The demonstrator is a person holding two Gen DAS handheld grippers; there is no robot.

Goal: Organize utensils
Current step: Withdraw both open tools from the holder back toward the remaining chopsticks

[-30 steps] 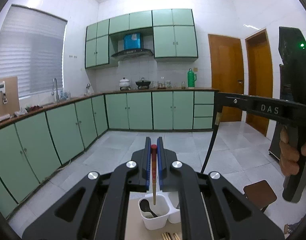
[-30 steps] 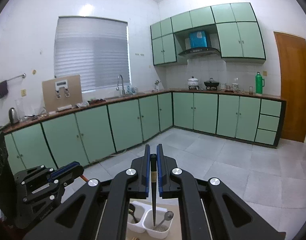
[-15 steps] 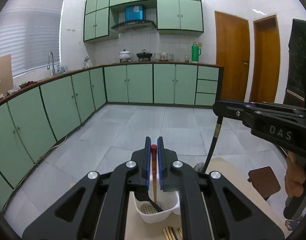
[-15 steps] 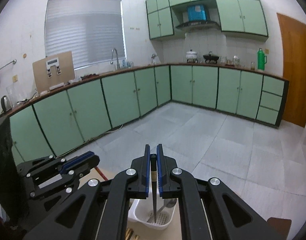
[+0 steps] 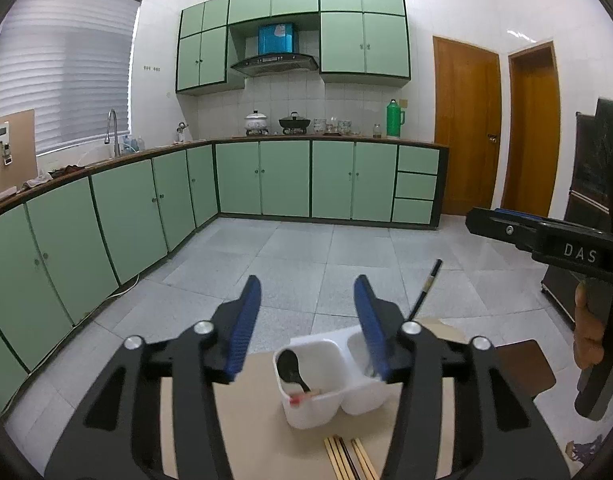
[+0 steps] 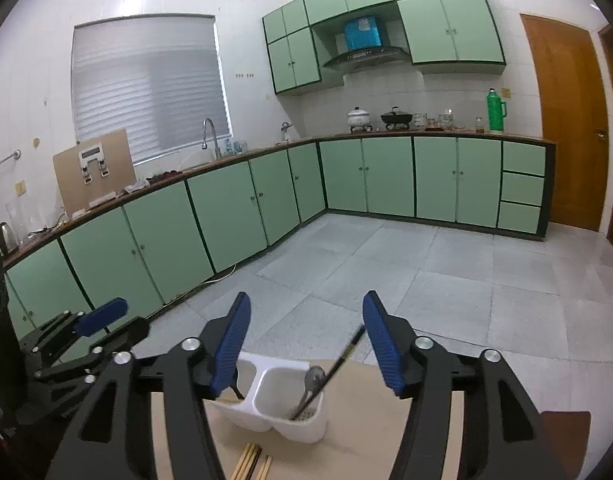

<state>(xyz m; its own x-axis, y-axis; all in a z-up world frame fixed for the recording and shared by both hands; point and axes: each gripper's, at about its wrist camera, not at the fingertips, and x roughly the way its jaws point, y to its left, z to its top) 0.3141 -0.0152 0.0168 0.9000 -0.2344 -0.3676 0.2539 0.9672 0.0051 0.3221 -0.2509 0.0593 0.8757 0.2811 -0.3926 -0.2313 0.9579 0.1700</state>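
Left tool (image 5: pixel 307 312) jaws apart, right tool (image 6: pixel 305 330) jaws apart, both above white utensil caddy (image 6: pixel 284 420), chopsticks (image 5: pixel 348 458) beside it

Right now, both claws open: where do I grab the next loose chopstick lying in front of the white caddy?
Probably the right-most chopstick, lying slightly apart from the bundle. Come straight down with the right claw, fingers straddling its thin shaft near the end facing the caddy: it lies flat on the table, the rest out of view.
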